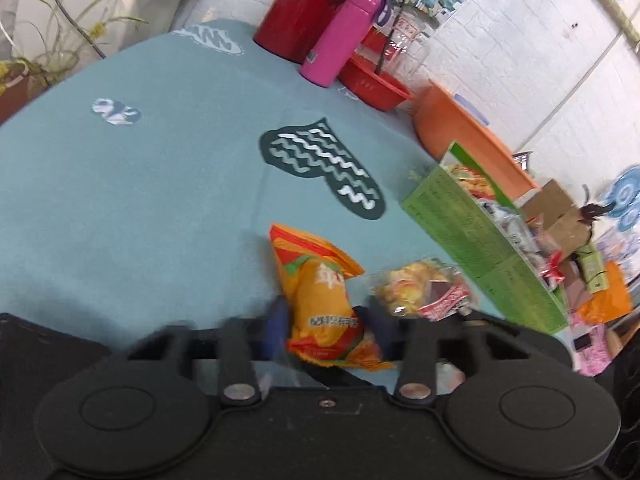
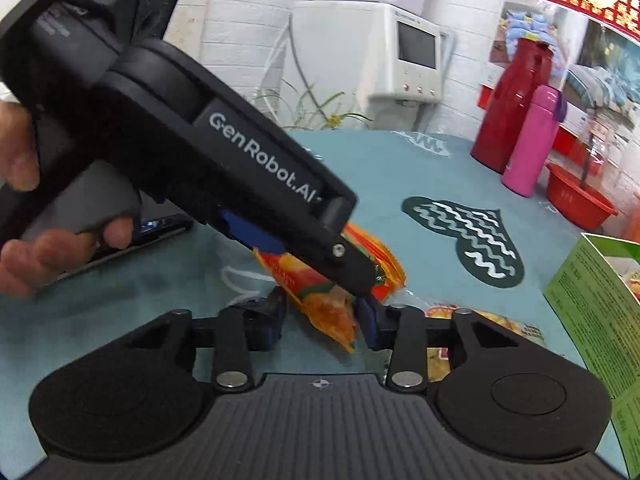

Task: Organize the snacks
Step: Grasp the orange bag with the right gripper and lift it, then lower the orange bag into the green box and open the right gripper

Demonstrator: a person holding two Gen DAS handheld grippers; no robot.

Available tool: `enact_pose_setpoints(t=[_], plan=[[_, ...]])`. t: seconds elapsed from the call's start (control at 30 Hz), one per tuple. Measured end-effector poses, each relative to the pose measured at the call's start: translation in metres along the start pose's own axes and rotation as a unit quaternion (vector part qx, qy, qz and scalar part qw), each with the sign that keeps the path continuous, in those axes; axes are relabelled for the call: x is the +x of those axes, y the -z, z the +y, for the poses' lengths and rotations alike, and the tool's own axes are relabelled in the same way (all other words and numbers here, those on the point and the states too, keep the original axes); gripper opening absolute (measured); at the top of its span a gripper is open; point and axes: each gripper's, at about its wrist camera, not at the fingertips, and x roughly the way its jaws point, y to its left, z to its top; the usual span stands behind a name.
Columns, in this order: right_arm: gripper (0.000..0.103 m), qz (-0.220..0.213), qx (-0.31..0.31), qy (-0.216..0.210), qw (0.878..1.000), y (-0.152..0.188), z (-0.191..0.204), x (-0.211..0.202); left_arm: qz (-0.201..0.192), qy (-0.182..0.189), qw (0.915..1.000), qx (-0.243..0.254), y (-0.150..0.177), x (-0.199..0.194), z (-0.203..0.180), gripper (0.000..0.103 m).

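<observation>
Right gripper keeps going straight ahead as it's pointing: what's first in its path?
The orange crinkly snack bag, already lying between the right gripper fingers. Just beyond it sits the left gripper; depth there is unclear.

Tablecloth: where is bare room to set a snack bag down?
Free: the wide stretch of tablecloth left of the dark wavy patch, up to the red jug. Crowded: around the orange bag and clear packet, beside the green box.
</observation>
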Motion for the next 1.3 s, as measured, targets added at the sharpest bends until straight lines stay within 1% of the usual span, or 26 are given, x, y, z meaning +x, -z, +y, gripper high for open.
enact_pose_setpoints(t=[0.03,0.07,0.1,0.17,0.23,0.3,0.4,0.47,0.57,0.73,0.87,0.9,0.93,0.97,1.0,1.03,1.07,1.1,1.13,1.17,1.23,1.3], plan=[[0.05,-0.002,-0.001,0.006,1.0,0.0,0.0,-0.001,-0.002,0.001,1.0,0.002,0.0,-0.002,-0.002,0.098],[0.046,-0.005,-0.008,0.011,1.0,0.001,0.0,-0.004,-0.006,0.002,0.9999,0.009,0.0,-0.005,-0.007,0.095],[0.044,-0.007,-0.015,0.014,1.0,0.001,0.001,-0.007,-0.013,0.002,0.9998,0.017,0.0,-0.009,-0.013,0.094],[0.037,-0.021,-0.019,0.02,0.999,-0.001,0.0,-0.016,-0.033,0.005,0.9987,0.039,-0.003,-0.019,-0.028,0.094],[0.037,-0.045,-0.021,0.034,0.998,-0.003,-0.004,-0.031,-0.054,0.016,0.9967,0.058,-0.01,-0.029,-0.044,0.094],[0.036,-0.07,-0.006,0.047,0.996,-0.009,-0.015,-0.046,-0.07,0.028,0.9941,0.078,-0.021,-0.034,-0.063,0.093],[0.036,-0.105,0.008,0.072,0.992,-0.014,-0.035,-0.067,-0.084,0.053,0.9893,0.107,-0.037,-0.034,-0.093,0.093],[0.037,-0.125,0.017,0.093,0.988,-0.014,-0.05,-0.08,-0.089,0.067,0.9859,0.125,-0.046,-0.027,-0.114,0.093],[0.037,-0.141,0.032,0.127,0.981,-0.009,-0.077,-0.09,-0.087,0.089,0.981,0.149,-0.06,-0.003,-0.146,0.093],[0.037,-0.143,0.037,0.186,0.971,0.003,-0.125,-0.096,-0.084,0.125,0.9739,0.17,-0.078,0.048,-0.182,0.092],[0.036,-0.131,0.031,0.221,0.966,0.01,-0.159,-0.086,-0.085,0.126,0.972,0.179,-0.088,0.087,-0.196,0.092],[0.036,-0.124,0.026,0.228,0.965,0.012,-0.167,-0.079,-0.08,0.122,0.9733,0.177,-0.089,0.099,-0.195,0.096],[0.038,-0.116,0.028,0.233,0.965,0.015,-0.175,-0.072,-0.073,0.111,0.9742,0.183,-0.09,0.111,-0.194,0.101],[0.045,-0.104,0.035,0.241,0.964,0.018,-0.181,-0.063,-0.063,0.094,0.9754,0.189,-0.09,0.122,-0.193,0.103],[0.051,-0.087,0.04,0.247,0.964,0.022,-0.188,-0.054,-0.054,0.066,0.978,0.19,-0.088,0.131,-0.189,0.103],[0.067,-0.065,0.041,0.252,0.965,0.026,-0.193,-0.044,-0.053,0.047,0.98,0.186,-0.086,0.136,-0.183,0.103],[0.082,-0.044,0.041,0.254,0.965,0.03,-0.196,-0.038,-0.048,0.044,0.9815,0.18,-0.084,0.137,-0.174,0.103],[0.086,-0.038,0.042,0.253,0.966,0.035,-0.196,-0.037,-0.04,0.052,0.9828,0.172,-0.083,0.135,-0.167,0.103],[0.091,-0.047,0.041,0.255,0.965,0.041,-0.193,-0.04,-0.033,0.054,0.985,0.16,-0.083,0.132,-0.159,0.103],[0.101,-0.057,0.04,0.264,0.962,0.044,-0.191,-0.043,-0.031,0.053,0.9869,0.149,-0.082,0.127,-0.152,0.103],[0.103,-0.061,0.054,0.278,0.957,0.048,-0.187,-0.052,-0.03,0.053,0.9879,0.142,-0.081,0.115,-0.142,0.103],[0.103,-0.076,0.084,0.264,0.958,0.047,-0.184,-0.067,-0.026,0.053,0.988,0.143,-0.077,0.098,-0.135,0.103]])
